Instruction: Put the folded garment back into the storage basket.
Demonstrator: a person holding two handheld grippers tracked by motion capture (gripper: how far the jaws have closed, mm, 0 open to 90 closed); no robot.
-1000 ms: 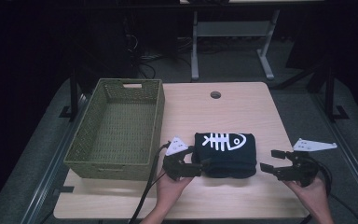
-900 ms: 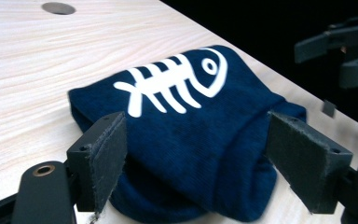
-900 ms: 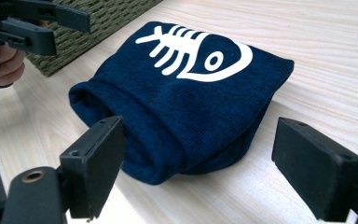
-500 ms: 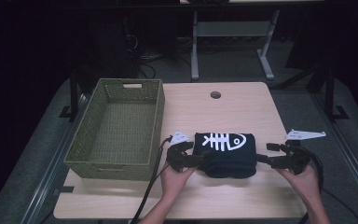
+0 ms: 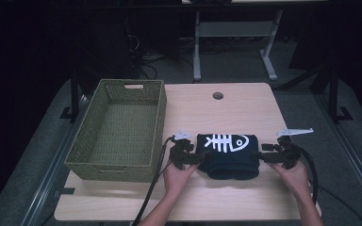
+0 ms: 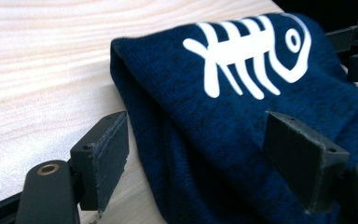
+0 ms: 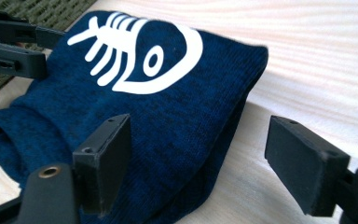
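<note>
The folded shirt point(image 5: 228, 156) lies at the near middle of the table point(image 5: 217, 113), just right of the basket point(image 5: 118, 129), its fish-bone print facing up. You have brought a gripper to each short end, likely so you can lift the bundle level from both sides without the folds slipping apart, with the basket close by as a probable destination.

Your left gripper point(image 5: 194, 157) is wide open: in the left gripper view its jaws straddle the shirt's left edge, one over the table beside the cloth, the other above the fabric, neither pressing in. Your right gripper point(image 5: 264, 157) is likewise spread wide; in the right gripper view one jaw sits over the shirt's end and the other over bare wood. Neither holds anything yet.
</note>
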